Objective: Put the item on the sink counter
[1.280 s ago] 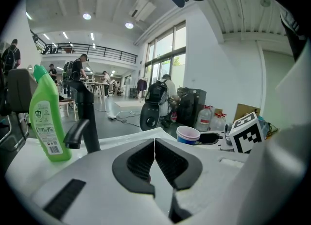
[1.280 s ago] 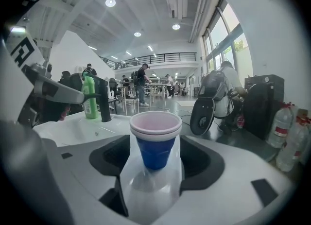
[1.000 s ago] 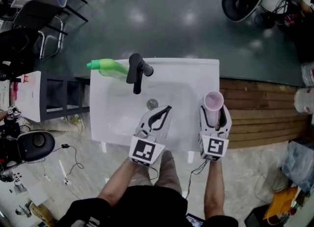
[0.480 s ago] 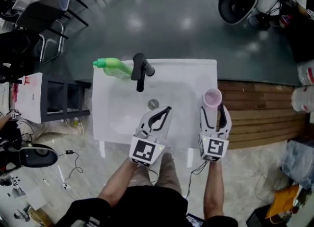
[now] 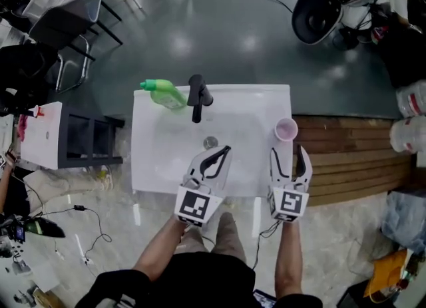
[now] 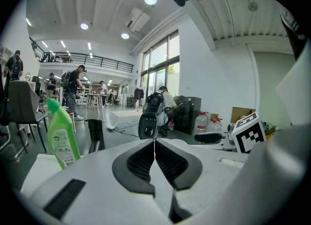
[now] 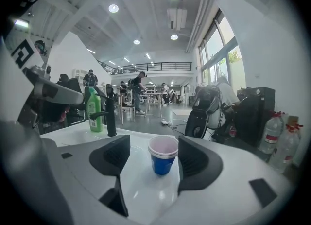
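Observation:
A pinkish-white cup nested in a blue cup (image 7: 163,155) stands upright on the white sink counter (image 5: 276,104), at the right rim beside the basin; the head view shows this cup (image 5: 286,129) from above. My right gripper (image 5: 288,153) is open just short of it, with the cup a little beyond the fingertips and nothing touching it. In the right gripper view the right gripper (image 7: 154,163) frames the cup between its spread pads. My left gripper (image 5: 227,147) is shut and empty over the basin's front edge; in its own view the left gripper (image 6: 154,144) has its jaws pressed together.
A black faucet (image 5: 198,96) stands at the back of the basin, with a green bottle (image 5: 163,94) lying at the back left corner. The drain (image 5: 210,142) sits mid-basin. A wooden platform (image 5: 346,154) adjoins on the right. Chairs and people are far off.
The right gripper opened, let go of the cup and drew back toward me. The cup now stands free on the counter. The left gripper stayed shut.

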